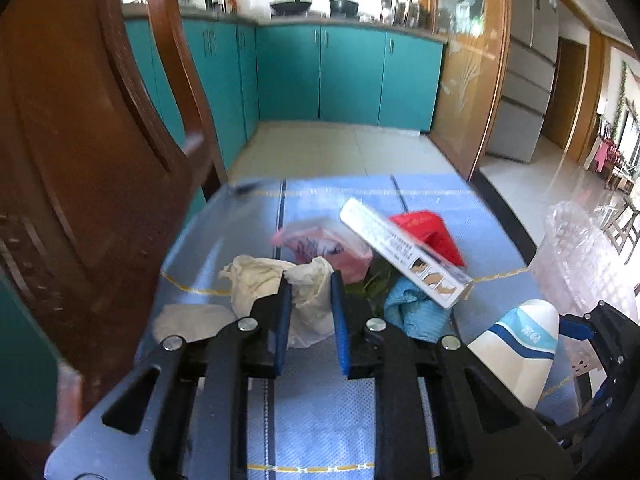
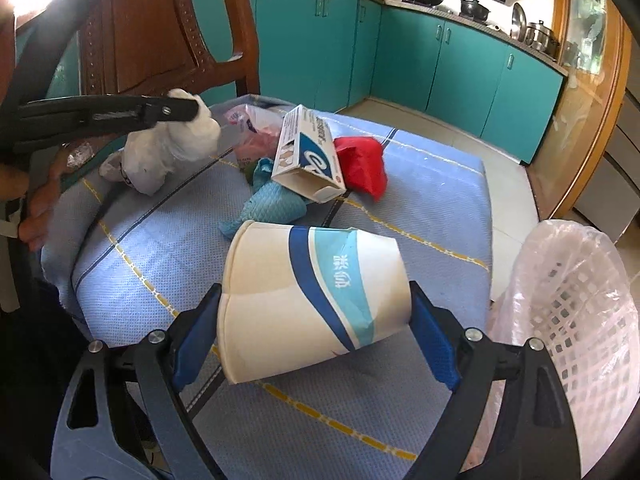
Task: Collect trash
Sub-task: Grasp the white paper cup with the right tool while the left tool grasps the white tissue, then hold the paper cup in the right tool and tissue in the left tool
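Observation:
My left gripper (image 1: 308, 292) is shut on a crumpled white tissue wad (image 1: 308, 304), held just above the blue tablecloth (image 1: 320, 408); it shows from the side in the right wrist view (image 2: 188, 110) with the wad (image 2: 176, 144) hanging from it. My right gripper (image 2: 316, 328) is shut on a white and blue paper cup (image 2: 312, 304), lying sideways between the pads; the cup also shows in the left wrist view (image 1: 520, 344). A pile of trash lies beyond: a white and blue carton box (image 2: 308, 152), red wrapper (image 2: 364, 164), light blue cloth (image 2: 272, 204), pink plastic bag (image 1: 328, 244).
A pink lattice waste basket lined with a clear bag (image 2: 576, 312) stands to the right of the table. A brown wooden chair (image 1: 88, 152) stands at the table's left. Teal kitchen cabinets (image 1: 344, 76) line the far wall across a tiled floor.

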Demonstrator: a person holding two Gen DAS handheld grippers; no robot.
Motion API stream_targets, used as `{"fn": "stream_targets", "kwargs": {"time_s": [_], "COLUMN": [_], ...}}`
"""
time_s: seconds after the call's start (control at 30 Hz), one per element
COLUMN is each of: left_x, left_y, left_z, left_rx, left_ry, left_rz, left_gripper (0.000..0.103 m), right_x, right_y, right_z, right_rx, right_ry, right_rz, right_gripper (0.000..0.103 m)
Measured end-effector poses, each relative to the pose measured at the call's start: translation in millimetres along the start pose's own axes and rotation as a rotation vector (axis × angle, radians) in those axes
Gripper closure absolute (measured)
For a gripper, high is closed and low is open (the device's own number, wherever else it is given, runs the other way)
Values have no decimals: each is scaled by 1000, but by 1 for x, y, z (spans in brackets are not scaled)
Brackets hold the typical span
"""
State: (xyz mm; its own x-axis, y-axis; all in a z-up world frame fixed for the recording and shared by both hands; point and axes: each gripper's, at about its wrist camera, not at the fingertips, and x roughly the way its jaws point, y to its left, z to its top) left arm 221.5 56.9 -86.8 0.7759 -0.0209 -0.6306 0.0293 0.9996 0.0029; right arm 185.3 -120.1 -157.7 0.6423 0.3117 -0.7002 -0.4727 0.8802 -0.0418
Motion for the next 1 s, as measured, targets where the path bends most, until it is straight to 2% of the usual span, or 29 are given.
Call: {"fn": "stream_targets", "kwargs": {"time_s": [0.17,0.4,0.77,1.0], "left_x": [-24,-41,-46,-47], "left_y": [0,-7,-18,-19], "left_z": [-5,-2,-4,-5], "left_rx": [13,24,48,46], "left_ry": [-99,-169,-218,-219], "left_rz": [41,40,54,65], "left_gripper": [83,83,83,83], "right_x": [-14,-32,-43,-44], "right_y": [-1,-7,-14,-10], "right_z": [-2,0,-1,-1], "right_rx": [9,52,80,69], "right_ry": [-48,-115,-153,-159], "right_rz": [-24,-42,-73,-84], "right_gripper": [16,16,16,16]}}
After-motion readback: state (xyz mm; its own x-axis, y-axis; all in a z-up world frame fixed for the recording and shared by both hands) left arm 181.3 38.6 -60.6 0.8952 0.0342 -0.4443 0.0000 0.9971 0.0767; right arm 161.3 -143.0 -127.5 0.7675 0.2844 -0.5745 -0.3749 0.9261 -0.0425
